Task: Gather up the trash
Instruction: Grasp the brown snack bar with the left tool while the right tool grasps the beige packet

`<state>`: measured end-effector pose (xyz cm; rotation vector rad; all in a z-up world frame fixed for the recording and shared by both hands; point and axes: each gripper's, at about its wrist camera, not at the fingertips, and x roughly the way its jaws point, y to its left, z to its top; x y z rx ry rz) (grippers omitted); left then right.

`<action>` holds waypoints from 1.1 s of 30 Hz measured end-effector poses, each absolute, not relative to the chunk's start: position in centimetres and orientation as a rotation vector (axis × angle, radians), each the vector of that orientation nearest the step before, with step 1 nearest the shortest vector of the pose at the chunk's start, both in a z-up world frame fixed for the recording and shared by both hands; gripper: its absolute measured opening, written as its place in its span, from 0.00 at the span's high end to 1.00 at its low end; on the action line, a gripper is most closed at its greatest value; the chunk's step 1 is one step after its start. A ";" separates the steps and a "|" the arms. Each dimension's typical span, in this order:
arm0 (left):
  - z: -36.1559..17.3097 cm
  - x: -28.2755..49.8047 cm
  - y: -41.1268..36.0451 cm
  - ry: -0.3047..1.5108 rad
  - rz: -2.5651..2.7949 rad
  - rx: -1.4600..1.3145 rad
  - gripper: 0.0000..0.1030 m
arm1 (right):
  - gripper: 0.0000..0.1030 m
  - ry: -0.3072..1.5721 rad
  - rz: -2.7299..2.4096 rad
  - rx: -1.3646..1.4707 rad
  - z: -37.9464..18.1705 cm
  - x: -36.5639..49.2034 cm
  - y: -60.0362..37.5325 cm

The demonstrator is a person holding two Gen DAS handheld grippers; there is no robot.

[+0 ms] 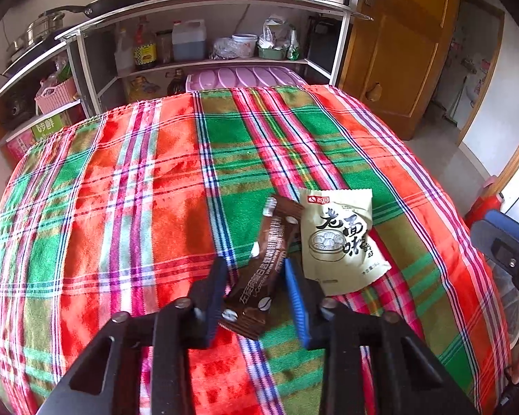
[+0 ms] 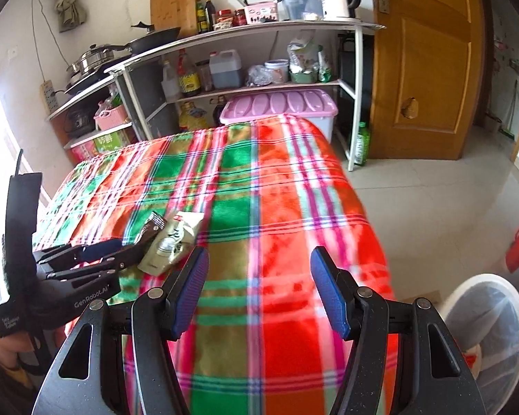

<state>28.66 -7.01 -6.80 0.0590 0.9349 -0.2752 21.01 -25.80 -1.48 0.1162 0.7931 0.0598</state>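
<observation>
Left gripper (image 1: 256, 278) straddles my brown wrapper (image 1: 259, 269), low centre of frame, jaws not yet closed | cream packet (image 1: 342, 242) touches it on the plaid counter (image 1: 121, 190) | right gripper (image 2: 259, 290) open, empty, free for the white bin (image 2: 491, 332), lower right.

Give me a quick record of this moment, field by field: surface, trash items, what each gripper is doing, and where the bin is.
surface: plaid cloth
trash items: brown wrapper; beige snack packet, touching it
left gripper: jaws astride the brown wrapper, not visibly closed on it
right gripper: open, holding nothing, above the cloth
bin: white lined bin on the floor, beside the cloth's right edge
</observation>
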 end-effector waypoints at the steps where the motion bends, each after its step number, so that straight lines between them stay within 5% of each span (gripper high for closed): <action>1: -6.8 28.7 -6.7 0.934 -0.276 0.057 0.76 | 0.40 0.799 0.070 0.113 -1.6 21.4 -25.3; 21: -6.8 28.2 -3.8 0.928 -0.305 -0.029 0.79 | 0.40 0.922 0.173 0.122 -5.1 26.8 -19.6; 23: -6.8 28.2 -3.6 0.928 -0.307 -0.032 0.79 | 0.44 0.931 0.178 0.121 -5.4 27.1 -19.3; 25: -6.8 28.3 -3.5 0.928 -0.309 -0.035 0.79 | 0.61 0.944 0.157 0.102 -5.8 27.4 -19.0; 33: -6.9 28.2 -3.4 0.928 -0.310 -0.045 0.79 | 0.75 0.933 0.143 0.072 -5.9 27.1 -18.8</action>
